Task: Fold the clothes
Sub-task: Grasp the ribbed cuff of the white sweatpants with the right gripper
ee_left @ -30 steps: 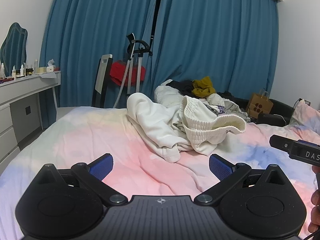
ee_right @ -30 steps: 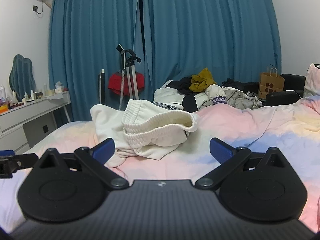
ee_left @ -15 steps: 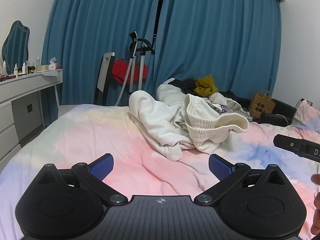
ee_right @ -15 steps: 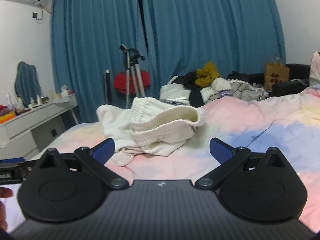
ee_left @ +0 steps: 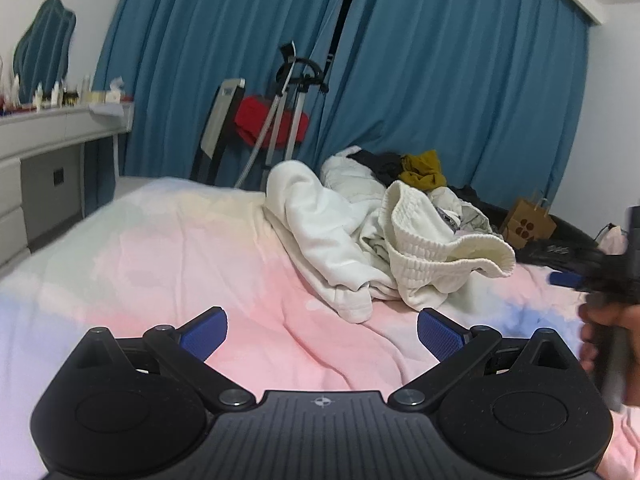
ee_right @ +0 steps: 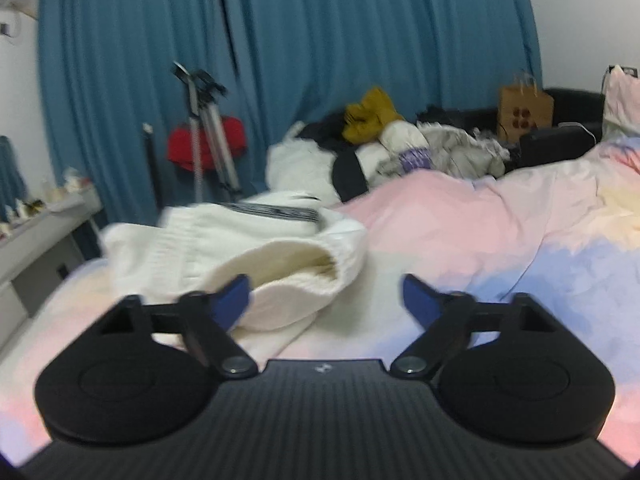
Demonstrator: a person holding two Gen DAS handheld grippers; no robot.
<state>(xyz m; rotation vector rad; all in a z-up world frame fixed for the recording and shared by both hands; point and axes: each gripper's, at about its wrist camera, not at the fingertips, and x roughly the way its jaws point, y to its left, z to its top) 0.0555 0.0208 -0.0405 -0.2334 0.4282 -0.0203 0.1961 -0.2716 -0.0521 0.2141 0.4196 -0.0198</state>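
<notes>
Both the left gripper and the right gripper were wide open and empty, so the lumpy white clothes could bunch up if grabbed in the wrong spot.

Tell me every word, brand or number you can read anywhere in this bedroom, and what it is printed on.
Nothing here can be read for certain.
Black band with pale lettering on the white garment: blurred, unreadable.
Purple patch on the pale garment in the far pile: print too blurred to read.
Brown paper bag: only a dark dot pattern, no words legible.
Small emblem on the left gripper body: a symbol, not text.
Bottles on the dresser: labels too small.
</notes>
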